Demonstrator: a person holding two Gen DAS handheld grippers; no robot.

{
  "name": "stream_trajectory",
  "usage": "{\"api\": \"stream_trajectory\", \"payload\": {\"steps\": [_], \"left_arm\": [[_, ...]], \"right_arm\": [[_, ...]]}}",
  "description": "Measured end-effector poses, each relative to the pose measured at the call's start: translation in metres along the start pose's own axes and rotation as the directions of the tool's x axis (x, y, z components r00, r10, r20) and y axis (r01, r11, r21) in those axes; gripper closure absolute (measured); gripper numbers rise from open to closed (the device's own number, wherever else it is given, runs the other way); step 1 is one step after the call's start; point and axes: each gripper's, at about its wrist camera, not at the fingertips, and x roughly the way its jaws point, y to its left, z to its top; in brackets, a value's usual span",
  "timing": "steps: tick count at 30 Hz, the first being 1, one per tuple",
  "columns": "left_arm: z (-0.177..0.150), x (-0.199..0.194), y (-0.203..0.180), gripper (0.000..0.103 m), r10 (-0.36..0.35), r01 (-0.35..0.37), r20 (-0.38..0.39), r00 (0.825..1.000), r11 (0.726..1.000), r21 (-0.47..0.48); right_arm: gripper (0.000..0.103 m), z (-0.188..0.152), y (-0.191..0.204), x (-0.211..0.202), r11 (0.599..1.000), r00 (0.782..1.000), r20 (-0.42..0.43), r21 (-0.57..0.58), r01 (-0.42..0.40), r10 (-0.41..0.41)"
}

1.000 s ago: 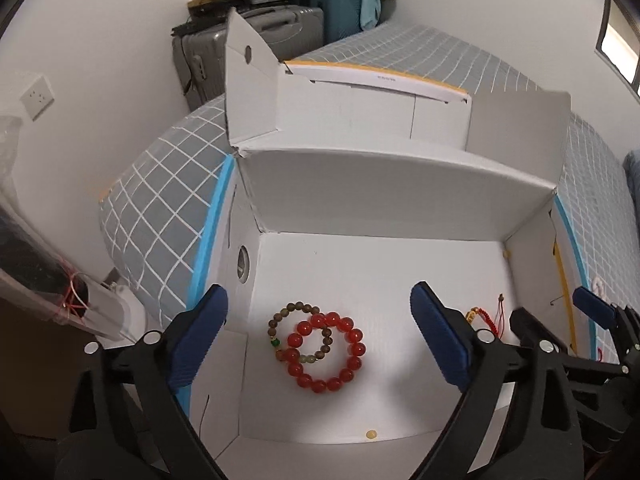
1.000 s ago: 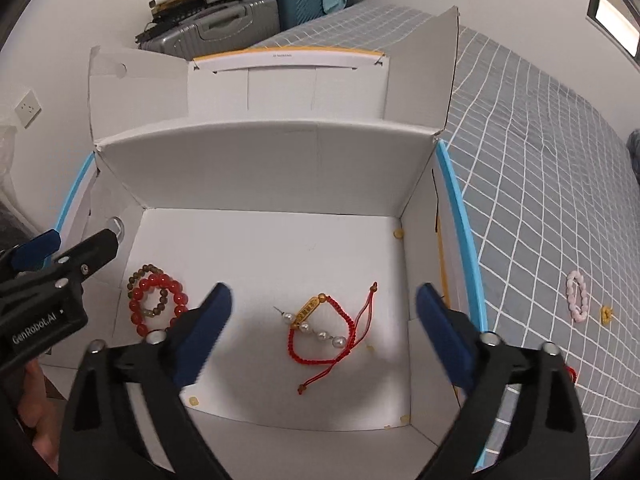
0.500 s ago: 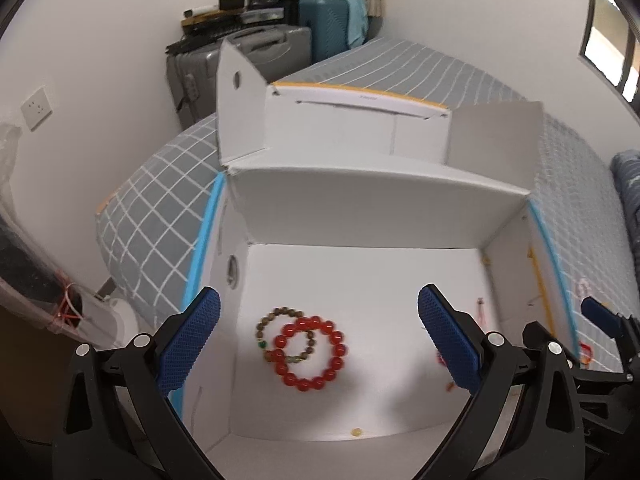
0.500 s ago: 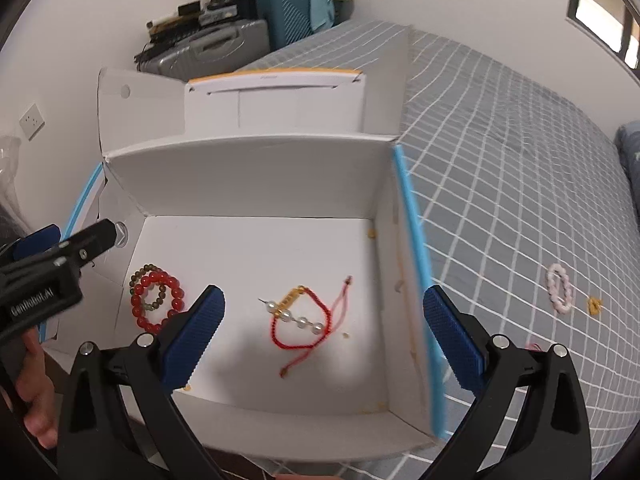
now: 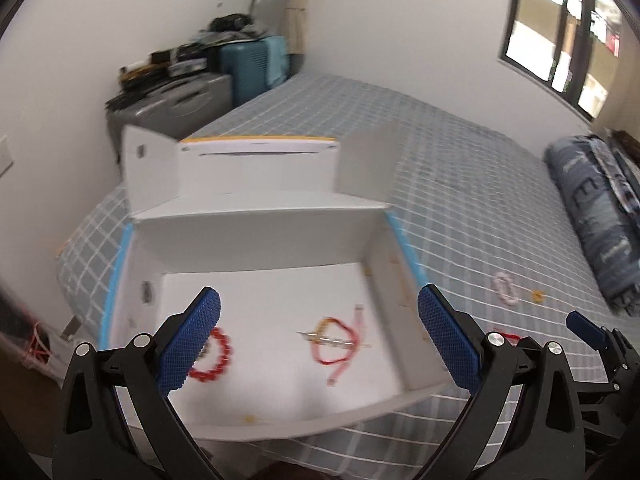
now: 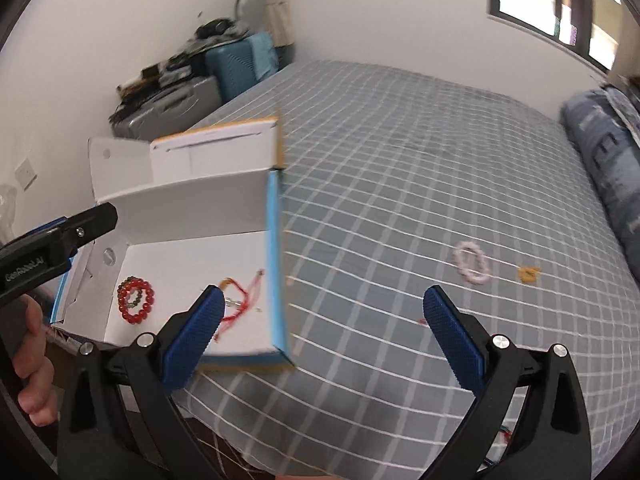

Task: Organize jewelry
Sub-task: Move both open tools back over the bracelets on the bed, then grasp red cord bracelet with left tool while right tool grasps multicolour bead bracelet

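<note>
Now both hand-held grippers empty: left hand-held gripper (image 5: 319, 330) jaws wide over white box (image 5: 256, 256), right hand-held gripper (image 6: 324, 334) jaws wide over bed (image 6: 400, 184). Pink bracelet (image 6: 471, 262) + yellow charm (image 6: 528, 274) ahead-right of right one, apart. Risk, likely: soft bedding lets beads slip from pads; box wall just left could snag. Open room ahead and right.

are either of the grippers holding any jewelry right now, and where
No. The left gripper and right gripper are both open and empty.
</note>
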Motion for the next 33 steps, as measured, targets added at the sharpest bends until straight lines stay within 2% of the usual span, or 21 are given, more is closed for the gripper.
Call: {"api": "stream_trajectory", "payload": {"steps": [6,14,20,23,29,33], "left_arm": [[-0.013,-0.002,-0.061,0.006,-0.072,0.072,-0.005,0.997,0.994,0.078],[-0.037,0.024,-0.143,0.006,-0.156,0.165,-0.064,0.986,0.971,0.174],[-0.059,0.062,-0.204,0.006,-0.209,0.237,-0.139,0.968,0.942,0.238],[-0.071,0.082,-0.229,0.006,-0.225,0.267,-0.182,0.957,0.927,0.261],[-0.088,0.116,-0.265,0.006,-0.222,0.286,-0.224,0.949,0.906,0.312],[-0.095,0.139,-0.279,0.006,-0.21,0.288,-0.26,0.942,0.906,0.311]], "right_arm": [[0.007,-0.022,-0.056,-0.03,0.996,0.997,0.027,0.06,0.068,-0.07],[0.007,-0.062,-0.126,-0.042,0.98,0.986,0.011,0.116,0.164,-0.166],[0.007,-0.102,-0.171,-0.028,0.964,0.977,-0.051,0.163,0.211,-0.205],[0.007,-0.12,-0.188,-0.016,0.959,0.976,-0.084,0.187,0.212,-0.199],[0.007,-0.151,-0.212,0.011,0.956,0.973,-0.143,0.205,0.21,-0.183],[0.007,-0.166,-0.221,0.025,0.957,0.97,-0.172,0.207,0.205,-0.171]]}}
